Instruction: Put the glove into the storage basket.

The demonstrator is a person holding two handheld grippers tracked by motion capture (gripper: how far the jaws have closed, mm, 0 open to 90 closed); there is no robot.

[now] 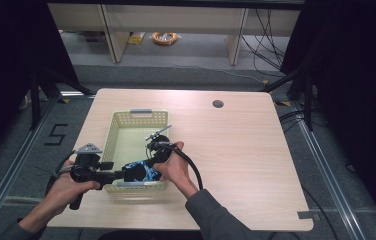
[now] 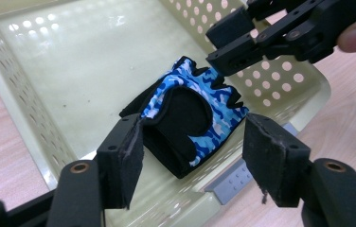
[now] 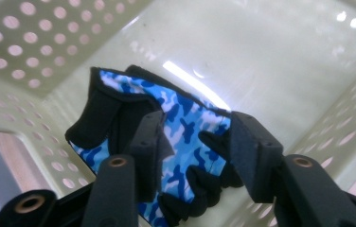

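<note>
**Glove down in the basket, both grips let go**

My left gripper (image 2: 192, 156) has its jaws apart, pads clear of the glove (image 2: 185, 120), which sits between them but untouched; my right gripper (image 3: 197, 156) likewise stands released, its pads either side of the finger end with a gap showing, nothing pinched. The glove, blue camouflage with black palm and trim, lies on the basket (image 1: 126, 120) floor at the near end, close to the grey clip on the rim; from the left gripper view the right gripper's tips hang just above its fingers. From above, both my hands crowd the basket's near edge, the left gripper (image 1: 118, 175) reaching in over the rim, the right gripper (image 1: 148, 165) inside it; the table (image 1: 236, 150) around is bare wood.

I judge this to be the release step, the glove set down and freed; next I should lift both grippers straight up and out, keeping the pads off the fabric so it does not drag along, and minding the perforated wall.
</note>
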